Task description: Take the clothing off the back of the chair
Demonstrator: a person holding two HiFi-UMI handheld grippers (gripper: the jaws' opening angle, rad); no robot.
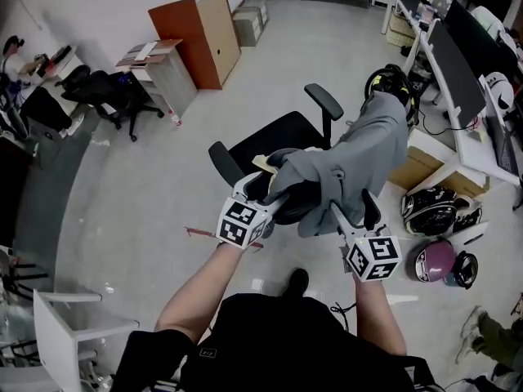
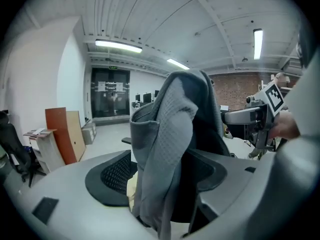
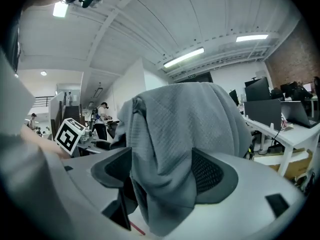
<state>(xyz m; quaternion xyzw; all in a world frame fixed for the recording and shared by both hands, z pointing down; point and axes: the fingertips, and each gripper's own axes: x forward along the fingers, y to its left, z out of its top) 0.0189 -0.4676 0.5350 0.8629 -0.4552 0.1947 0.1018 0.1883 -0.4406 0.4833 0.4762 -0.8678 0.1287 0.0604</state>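
A grey garment (image 1: 368, 149) lies draped over the back of a black office chair (image 1: 274, 137) and hides most of that back. My left gripper (image 1: 265, 190) is at the garment's left end and my right gripper (image 1: 347, 211) at its near right side. In the left gripper view the cloth (image 2: 167, 149) hangs between the widely spread jaws of the left gripper (image 2: 160, 184), which is open. The right gripper (image 3: 165, 184) also stands open, with a fold of the garment (image 3: 185, 134) hanging between its dark pads (image 3: 217, 171).
Helmets (image 1: 433, 260) and a cardboard box (image 1: 421, 170) lie on the floor to the right, under a long desk (image 1: 466, 96). A wooden cabinet (image 1: 196, 39) and another black chair (image 1: 110, 96) stand far left. A white stool (image 1: 69, 325) is near left.
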